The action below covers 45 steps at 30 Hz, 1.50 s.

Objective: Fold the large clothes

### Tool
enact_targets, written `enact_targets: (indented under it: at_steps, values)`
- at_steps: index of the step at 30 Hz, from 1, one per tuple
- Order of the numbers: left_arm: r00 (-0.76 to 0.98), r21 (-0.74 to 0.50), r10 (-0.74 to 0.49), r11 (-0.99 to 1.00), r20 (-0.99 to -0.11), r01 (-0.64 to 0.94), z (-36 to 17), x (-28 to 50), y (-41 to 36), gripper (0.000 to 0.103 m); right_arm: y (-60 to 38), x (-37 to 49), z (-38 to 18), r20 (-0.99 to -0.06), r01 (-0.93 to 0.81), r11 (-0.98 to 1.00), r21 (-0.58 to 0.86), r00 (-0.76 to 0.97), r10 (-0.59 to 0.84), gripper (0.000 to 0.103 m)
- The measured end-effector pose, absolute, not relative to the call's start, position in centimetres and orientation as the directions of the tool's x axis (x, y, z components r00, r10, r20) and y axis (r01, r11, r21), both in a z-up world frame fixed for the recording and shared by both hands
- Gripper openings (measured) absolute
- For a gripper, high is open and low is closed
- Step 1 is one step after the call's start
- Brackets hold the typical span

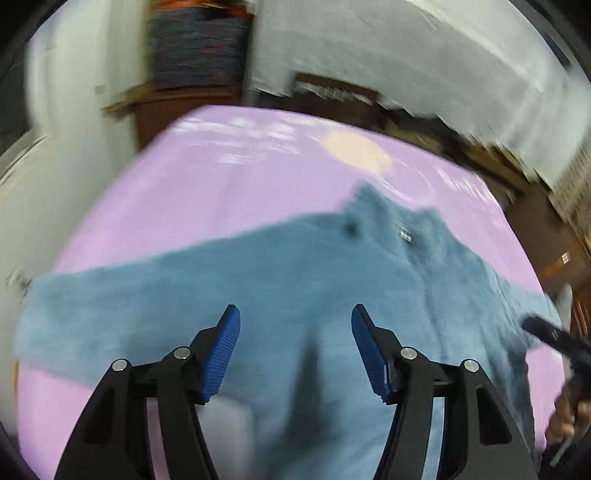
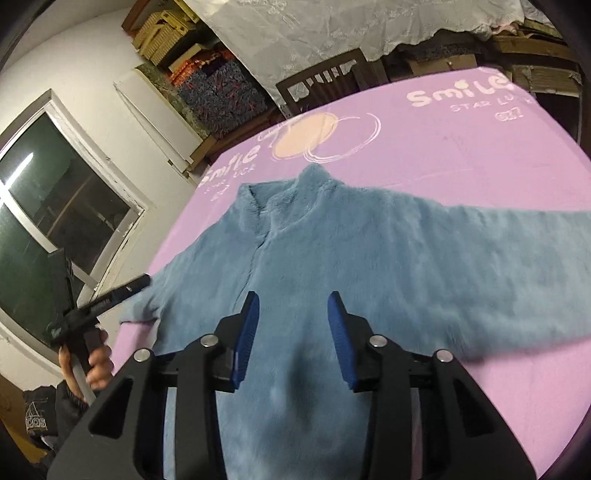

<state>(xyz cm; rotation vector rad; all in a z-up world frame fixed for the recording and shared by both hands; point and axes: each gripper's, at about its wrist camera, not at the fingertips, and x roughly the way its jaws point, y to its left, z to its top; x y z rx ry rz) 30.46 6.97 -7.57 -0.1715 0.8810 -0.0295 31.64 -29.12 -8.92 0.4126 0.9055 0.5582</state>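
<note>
A fluffy blue jacket (image 2: 332,251) with a stand-up collar lies face up on the pink sheet (image 2: 461,147), front seam closed and one sleeve (image 2: 517,236) stretched out to the right. My right gripper (image 2: 293,297) hovers over the jacket's lower body, open, with nothing between its blue pads. In the blurred left wrist view the jacket (image 1: 258,280) fills the middle, its other sleeve (image 1: 74,306) reaching left. My left gripper (image 1: 294,314) is open above the body, empty. A hand holds the left gripper (image 2: 122,290) at the jacket's left edge; the right gripper (image 1: 546,332) shows at the right.
The pink sheet carries white "Smile" lettering (image 2: 458,94) and a peach circle (image 2: 306,136). A dark wooden chair (image 2: 325,85) stands at the far edge. A white lace cloth (image 2: 314,33) hangs over shelves behind; stacked boxes (image 2: 162,33) and a window (image 2: 55,206) are at the left.
</note>
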Motion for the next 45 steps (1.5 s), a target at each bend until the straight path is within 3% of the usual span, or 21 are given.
enact_targets:
  at_steps: [5,9,12,13,18,22,23,25,26,31,33,35,39,45]
  values:
    - [0.566,-0.169,-0.117,0.985,-0.816,-0.039,-12.1,33.6,4.9,0.063,-30.3,34.8,-12.4,-0.643,-0.208,0.781,0.589,0.465,0.608,0.039]
    - [0.595,-0.146,-0.108,0.989,-0.796,-0.017,-12.3,33.8,4.9,0.064,-33.2,35.9,-14.6,-0.594,-0.171,0.706,0.687,0.427,0.681,0.022]
    - [0.605,-0.190,-0.143,0.982,-0.783,-0.014,-12.2,33.7,5.5,0.064,-35.5,35.9,-15.2,-0.547,-0.130,0.646,0.752,0.424,0.722,0.015]
    - [0.608,-0.206,-0.155,0.979,-0.779,-0.014,-12.0,33.7,5.8,0.064,-36.6,35.8,-15.4,-0.560,-0.090,0.656,0.750,0.441,0.701,0.020]
    - [0.610,-0.330,-0.258,0.944,-0.749,-0.005,-11.7,33.5,7.9,0.064,-43.3,34.2,-15.6,-0.574,0.058,0.665,0.745,0.564,0.594,0.016]
    - [0.626,-0.390,-0.277,0.920,-0.729,-0.048,-11.2,33.0,9.9,0.062,-48.7,32.1,-15.1,-0.638,0.210,0.728,0.652,0.671,0.378,0.016]
    - [0.632,-0.374,-0.241,0.924,-0.736,-0.084,-11.0,32.8,10.5,0.064,-50.1,31.1,-14.6,-0.647,0.260,0.730,0.633,0.696,0.313,0.017]
    - [0.634,-0.292,-0.111,0.937,-0.765,-0.189,-10.7,32.3,11.7,0.069,-51.2,29.4,-13.4,-0.630,0.297,0.729,0.617,0.741,0.232,0.033]
    - [0.629,-0.250,-0.043,0.937,-0.776,-0.244,-10.4,31.8,12.5,0.069,-51.5,28.3,-12.7,-0.611,0.298,0.729,0.616,0.765,0.204,0.035]
    - [0.657,-0.271,-0.088,0.945,-0.749,-0.182,-7.8,29.4,10.8,0.070,-50.3,23.5,-9.6,-0.502,0.200,0.721,0.664,0.833,0.232,0.048]
    - [0.675,-0.235,-0.090,0.964,-0.733,-0.126,-6.4,28.7,7.9,0.086,-49.2,22.6,-9.7,-0.518,0.202,0.735,0.647,0.824,0.230,0.048]
    - [0.681,-0.206,-0.106,0.976,-0.724,-0.067,-5.9,28.4,4.6,0.093,-48.7,22.4,-10.3,-0.551,0.235,0.741,0.629,0.807,0.212,0.048]
    - [0.656,-0.153,-0.136,0.988,-0.742,0.031,-7.2,29.1,-0.5,0.093,-49.3,22.3,-11.4,-0.603,0.318,0.721,0.616,0.779,0.171,0.048]
    - [0.569,-0.145,-0.135,0.989,-0.811,0.029,-12.1,30.9,-2.4,0.093,-52.1,23.5,-13.3,-0.648,0.420,0.663,0.620,0.750,0.130,0.048]
